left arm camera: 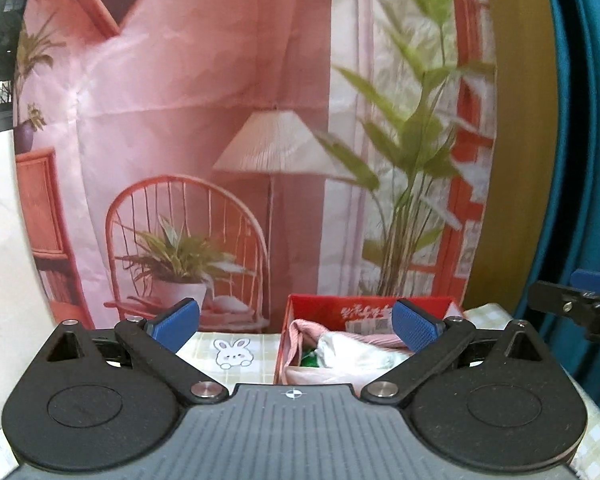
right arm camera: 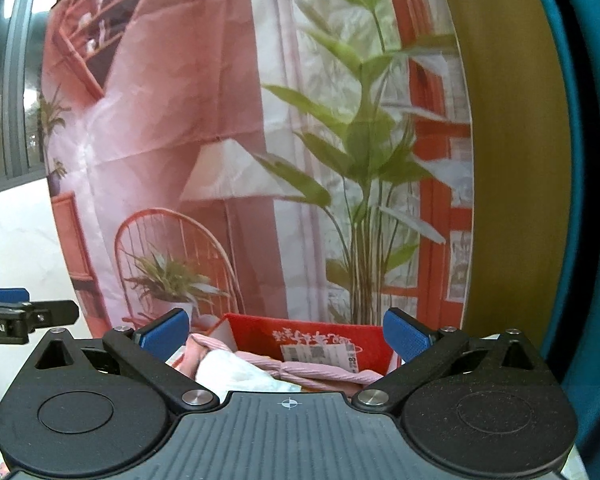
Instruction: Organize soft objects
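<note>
1. Plainly, the left tongs (left arm camera: 295,325) stand wide with nothing between the blue pads (left arm camera: 175,324).
2. Likewise the right tongs (right arm camera: 286,334) gape wide and hold nothing.
3. Beyond both tongs a red box (left arm camera: 320,307) sits on the checked surface (left arm camera: 204,346), at its far side against a printed backdrop (left arm camera: 204,120).
4. Inside the box lie a pink striped cloth (right arm camera: 320,372), a white soft item (right arm camera: 236,372) and something green (left arm camera: 309,358).
5. A rabbit print (left arm camera: 232,354) marks the surface left of the box.
</note>
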Available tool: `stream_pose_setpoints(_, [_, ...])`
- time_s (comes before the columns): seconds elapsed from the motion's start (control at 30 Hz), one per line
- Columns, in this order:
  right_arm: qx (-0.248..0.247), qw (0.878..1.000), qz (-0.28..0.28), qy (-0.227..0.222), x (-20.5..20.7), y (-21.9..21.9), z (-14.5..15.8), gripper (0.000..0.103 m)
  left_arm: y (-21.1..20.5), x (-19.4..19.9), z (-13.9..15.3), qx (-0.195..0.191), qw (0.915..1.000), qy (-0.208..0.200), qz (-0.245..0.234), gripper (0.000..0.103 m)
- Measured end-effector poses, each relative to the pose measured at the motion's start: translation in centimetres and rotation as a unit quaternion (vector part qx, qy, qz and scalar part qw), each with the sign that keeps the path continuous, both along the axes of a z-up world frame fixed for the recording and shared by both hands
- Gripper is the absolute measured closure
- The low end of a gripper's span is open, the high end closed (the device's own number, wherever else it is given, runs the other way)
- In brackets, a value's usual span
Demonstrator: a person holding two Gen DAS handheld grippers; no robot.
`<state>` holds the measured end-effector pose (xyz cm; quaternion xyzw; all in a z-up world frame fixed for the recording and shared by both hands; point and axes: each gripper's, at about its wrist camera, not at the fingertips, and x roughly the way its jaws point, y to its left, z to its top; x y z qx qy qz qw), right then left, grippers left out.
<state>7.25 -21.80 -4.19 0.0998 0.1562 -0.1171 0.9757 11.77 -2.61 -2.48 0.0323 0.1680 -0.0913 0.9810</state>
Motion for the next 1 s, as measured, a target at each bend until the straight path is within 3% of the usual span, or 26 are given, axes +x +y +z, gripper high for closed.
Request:
stream_pose_setpoints(0.23, [-0.009, 1.000, -0.001, -0.003, -2.9, 1.8, 2.1, 0.000, -0.4, -3.9, 2.2, 0.009, 0.9989, -0.042, 0.021, 0.000])
stream_pose_setpoints(0.53, [-0.030, 0.999, -0.009, 0.004, -4.6, 2.6, 3.7, 0.000, -0.2, -5.3, 3.2, -0.003, 0.9989, -0.043, 0.016, 0.000])
stream_pose_setpoints(1.0, [-0.047, 0.999, -0.020, 0.016, -4.9, 2.7, 4.5, 0.000, -0.2, -5.5, 3.0, 0.008, 0.9988, -0.045, 0.019, 0.000])
